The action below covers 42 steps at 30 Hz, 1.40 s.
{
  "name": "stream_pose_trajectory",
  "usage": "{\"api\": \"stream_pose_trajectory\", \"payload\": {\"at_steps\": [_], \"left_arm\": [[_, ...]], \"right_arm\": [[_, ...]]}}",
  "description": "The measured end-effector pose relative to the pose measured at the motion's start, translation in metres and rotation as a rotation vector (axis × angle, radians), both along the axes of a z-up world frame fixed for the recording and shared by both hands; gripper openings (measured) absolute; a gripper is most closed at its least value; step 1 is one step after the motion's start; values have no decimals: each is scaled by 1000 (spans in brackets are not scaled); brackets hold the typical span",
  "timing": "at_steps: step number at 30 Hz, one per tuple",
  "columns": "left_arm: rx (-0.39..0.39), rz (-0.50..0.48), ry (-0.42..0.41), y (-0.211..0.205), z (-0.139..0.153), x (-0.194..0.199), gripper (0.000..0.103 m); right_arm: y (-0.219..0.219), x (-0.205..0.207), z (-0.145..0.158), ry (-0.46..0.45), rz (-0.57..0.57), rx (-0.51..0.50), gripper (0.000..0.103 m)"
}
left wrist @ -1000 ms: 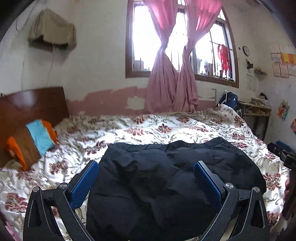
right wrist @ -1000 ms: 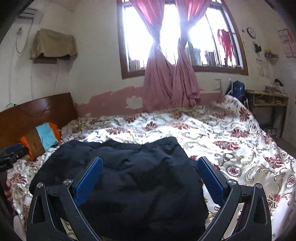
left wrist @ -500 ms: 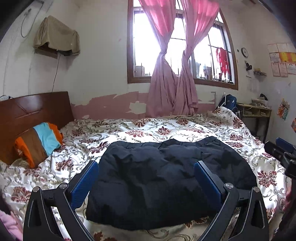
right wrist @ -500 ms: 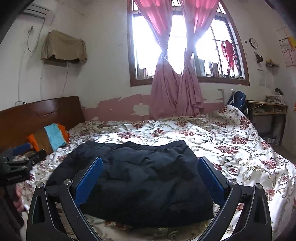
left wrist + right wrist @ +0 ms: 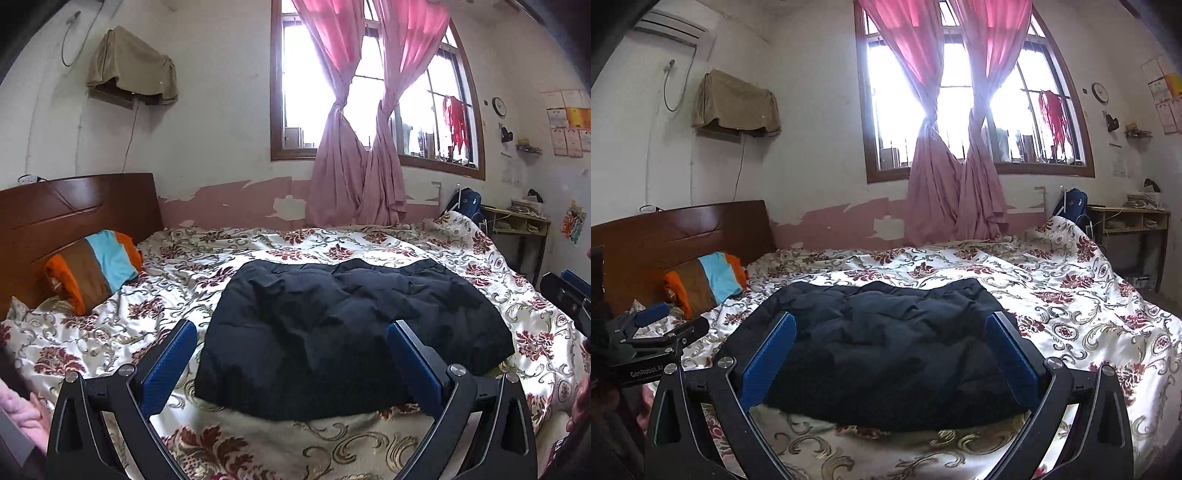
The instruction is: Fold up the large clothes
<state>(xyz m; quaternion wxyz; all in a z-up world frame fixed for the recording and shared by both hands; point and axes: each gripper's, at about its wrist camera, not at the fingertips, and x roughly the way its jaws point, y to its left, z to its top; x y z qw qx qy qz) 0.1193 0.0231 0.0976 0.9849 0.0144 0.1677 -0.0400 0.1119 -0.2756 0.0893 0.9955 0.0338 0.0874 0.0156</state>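
- Left gripper: blue fingers spread wide, holding nothing, above the bed's near edge.
- Right gripper: likewise spread and empty.
- Dark padded garment: folded, lying flat on the floral bedspread.
- Striped pillow: by the headboard.
- Air conditioner: right view only.

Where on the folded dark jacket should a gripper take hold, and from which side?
Grip the near hem of the dark jacket, probably from the bed's near edge: it lies flat as a puffy bundle on the floral bedspread. The left gripper and right gripper are open, facing it.
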Motion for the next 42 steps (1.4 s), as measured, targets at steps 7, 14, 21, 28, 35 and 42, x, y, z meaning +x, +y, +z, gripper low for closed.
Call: {"api": "stream_pose_trajectory", "payload": {"at_steps": [7, 14, 21, 28, 35, 42], "left_arm": [[3, 29, -14, 7, -8, -16, 103], [2, 26, -24, 7, -14, -20, 103], [-12, 23, -5, 9, -23, -22, 103], [-8, 15, 50, 14, -42, -25, 103], [-16, 23, 90, 19, -61, -30, 103], [-31, 35, 97, 22, -78, -36, 103]], "right_arm": [[8, -15, -13, -20, 8, -11, 101], [7, -20, -21, -21, -21, -29, 101], [11, -24, -30, -2, -23, -31, 101], [15, -32, -45, 9, -17, -45, 101], [15, -36, -58, 38, -9, -43, 101], [16, -35, -82, 89, -16, -41, 101]]}}
